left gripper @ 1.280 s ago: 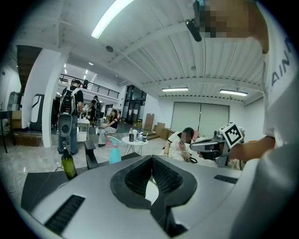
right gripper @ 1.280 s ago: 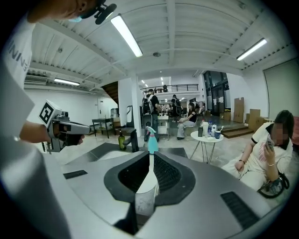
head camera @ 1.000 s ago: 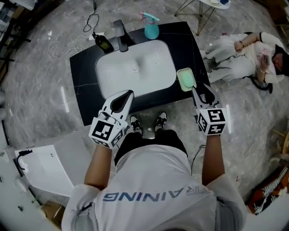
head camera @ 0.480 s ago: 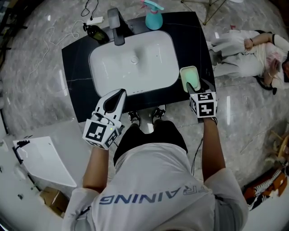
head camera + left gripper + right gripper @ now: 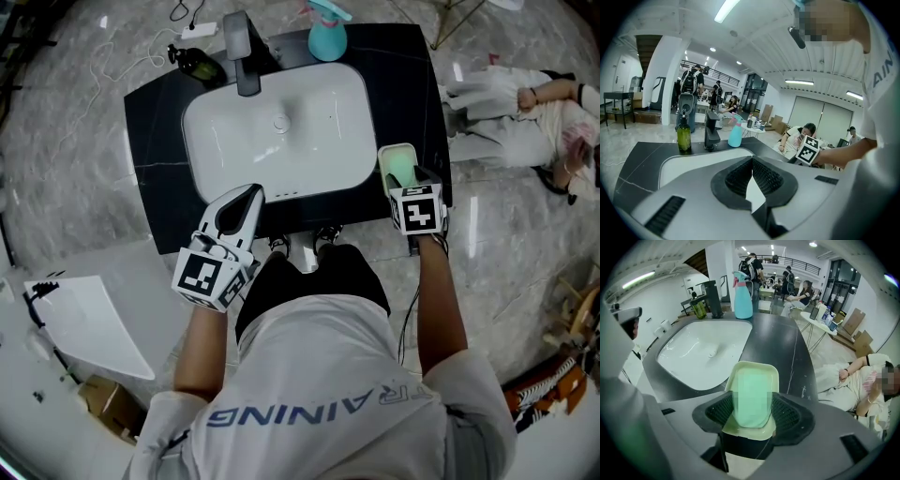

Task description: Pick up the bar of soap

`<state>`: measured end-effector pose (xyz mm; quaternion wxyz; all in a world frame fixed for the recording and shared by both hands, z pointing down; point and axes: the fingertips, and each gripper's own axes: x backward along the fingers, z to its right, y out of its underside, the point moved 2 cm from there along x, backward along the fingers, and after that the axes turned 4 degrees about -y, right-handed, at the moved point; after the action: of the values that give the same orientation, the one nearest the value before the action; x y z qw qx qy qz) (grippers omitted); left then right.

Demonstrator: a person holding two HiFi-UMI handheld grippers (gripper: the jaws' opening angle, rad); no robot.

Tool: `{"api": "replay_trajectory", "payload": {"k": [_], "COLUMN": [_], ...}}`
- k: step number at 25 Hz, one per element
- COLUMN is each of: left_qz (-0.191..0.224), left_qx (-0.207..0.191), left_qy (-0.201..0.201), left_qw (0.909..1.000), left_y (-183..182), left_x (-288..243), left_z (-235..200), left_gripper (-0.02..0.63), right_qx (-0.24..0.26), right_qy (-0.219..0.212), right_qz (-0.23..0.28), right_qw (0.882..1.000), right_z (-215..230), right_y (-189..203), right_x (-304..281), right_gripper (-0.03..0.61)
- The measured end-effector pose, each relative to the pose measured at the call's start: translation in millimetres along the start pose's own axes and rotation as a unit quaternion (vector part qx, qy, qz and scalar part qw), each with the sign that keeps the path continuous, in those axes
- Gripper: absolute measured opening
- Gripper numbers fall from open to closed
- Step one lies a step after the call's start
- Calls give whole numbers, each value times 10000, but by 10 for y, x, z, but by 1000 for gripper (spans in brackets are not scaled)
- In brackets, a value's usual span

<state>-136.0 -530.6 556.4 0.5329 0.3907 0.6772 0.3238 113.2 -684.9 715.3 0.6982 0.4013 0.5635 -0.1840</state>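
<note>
A pale green bar of soap (image 5: 751, 399) lies in a light green soap dish (image 5: 752, 367) on the black counter (image 5: 159, 169), to the right of the white sink (image 5: 281, 122). My right gripper (image 5: 752, 420) points steeply down over the dish. Its jaws have just been opening and now stand wide on either side of the soap and the dish's near end, pads not pressing. In the head view the marker cube hides most of the soap (image 5: 401, 171). My left gripper (image 5: 251, 192) hovers at the counter's front edge, shut and empty (image 5: 752, 160).
A black faucet (image 5: 242, 56), a dark green bottle (image 5: 197, 64) and a teal spray bottle (image 5: 328, 39) stand behind the basin. A person in white sits on the floor at the right (image 5: 525, 112). A white panel (image 5: 84, 323) lies on the floor at the left.
My right gripper came forward and down onto the soap dish, tipping steeply, and its jaws spread wider. The left gripper sank slightly near the counter's front edge.
</note>
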Motion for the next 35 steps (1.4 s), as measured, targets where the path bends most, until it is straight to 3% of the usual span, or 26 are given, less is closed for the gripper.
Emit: {"api": "replay_trajectory", "payload": {"k": [4,7,14,22,29,35], "left_qz": [7,28,142,429,906,1360], "left_qx": [15,52,24,-161,-381,-689], "left_qy": [48,78,91,192,506,877], "left_qw": [10000,10000,9999,9988,9939,9844], "left_y": [1,-2,-62,-288,-673,-1091], "left_x": [-24,-11,119,322,618,825], "left_z": [1,4,-31,-49,11,65], "left_gripper": [8,8,8,8,8,8], "right_qx": [166,208,261,292,71,-67], "right_qy": [57,139,332,603,692,830], "right_qz": [-548,-621,-17,1216,2448,3604], "right_qw": [9983,9978,9991,9903,9671,9291], "right_z": [-7,0,-28,-214,-544,-825], "right_y": [-71,-83,-57,-453,-754,-993], "right_x": [-12,-16,85,705,1675,2597], "right_gripper": [242,244,252,252,252,250]}}
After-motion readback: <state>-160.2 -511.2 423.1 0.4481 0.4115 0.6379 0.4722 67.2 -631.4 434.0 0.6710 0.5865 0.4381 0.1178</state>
